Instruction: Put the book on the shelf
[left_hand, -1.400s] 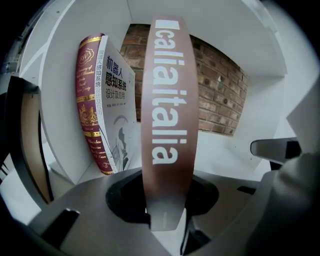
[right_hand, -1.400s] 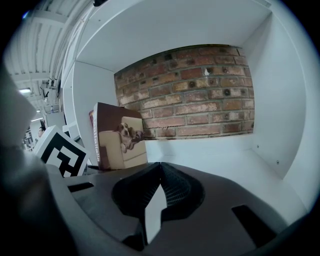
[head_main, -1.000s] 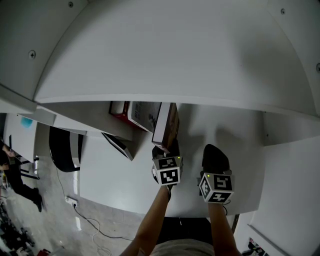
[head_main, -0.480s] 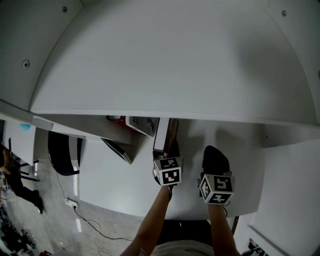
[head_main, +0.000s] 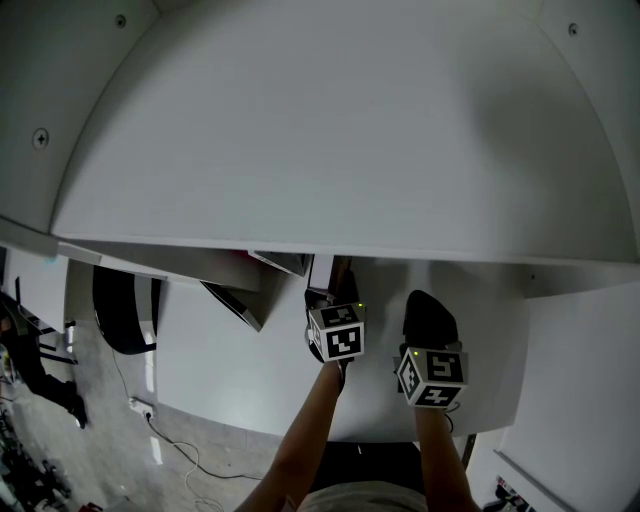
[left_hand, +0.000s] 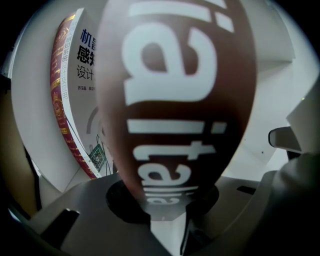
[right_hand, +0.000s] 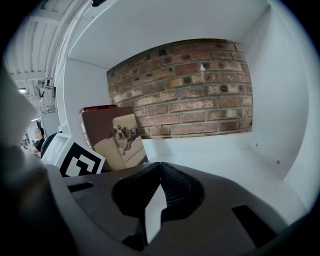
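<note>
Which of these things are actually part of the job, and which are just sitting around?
In the job: brown book, left gripper gripping it, shelf.
Just there: white book with red spine, idle right gripper, brick wall.

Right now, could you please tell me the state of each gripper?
Left tongs: closed on the brown book with white spine lettering.
Right tongs: closed, empty.

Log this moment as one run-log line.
left gripper: shut on brown book | brown book: upright inside shelf, beside white book | right gripper: shut, empty | step: book not yet released
</note>
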